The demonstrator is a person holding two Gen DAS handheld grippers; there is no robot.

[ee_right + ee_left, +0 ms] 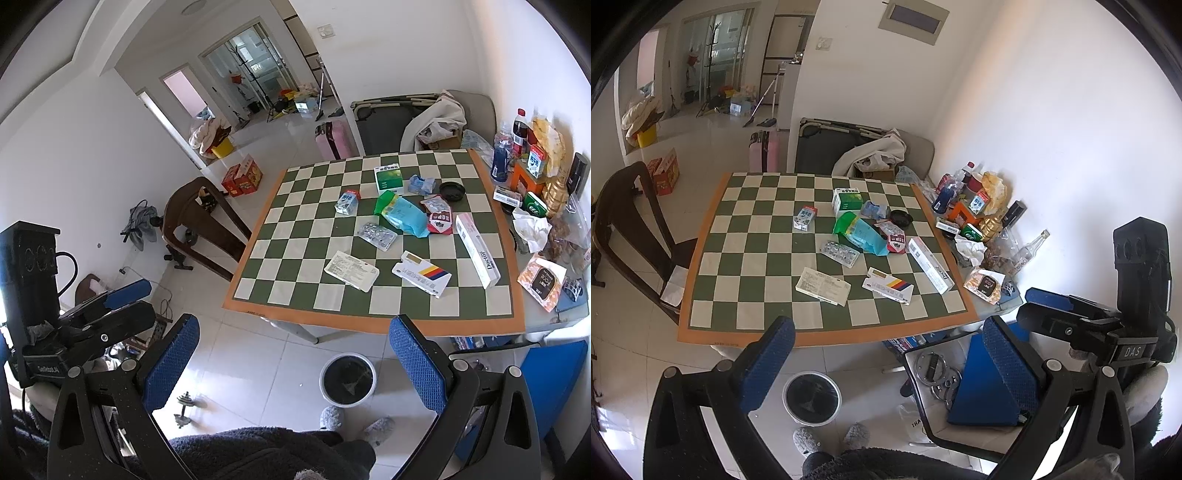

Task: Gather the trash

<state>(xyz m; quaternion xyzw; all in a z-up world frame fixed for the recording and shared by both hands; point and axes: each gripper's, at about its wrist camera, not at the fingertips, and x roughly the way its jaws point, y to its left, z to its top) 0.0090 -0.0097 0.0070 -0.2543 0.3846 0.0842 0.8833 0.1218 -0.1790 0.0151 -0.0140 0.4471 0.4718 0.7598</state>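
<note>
Claws: our left gripper (pixel 886 354) and right gripper (pixel 293 350) gape wide, empty, ready.
Bin (pixel 348 379): six o'clock below table (pixel 369 321), handy for the boxes (pixel 421 277).

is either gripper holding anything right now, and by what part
Nothing is held. The left gripper and right gripper are both open and empty, above the floor short of the table.

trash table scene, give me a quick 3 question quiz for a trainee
1. True or false: the left gripper holds a box.
2. Where does the bin stand? A) on the table B) on the floor near the table's front edge C) on the chair
3. What lies between the white leaflet and the long white box?

Key: 1 false, both it and the right gripper are open and empty. 2 B. 3 the striped box.
</note>
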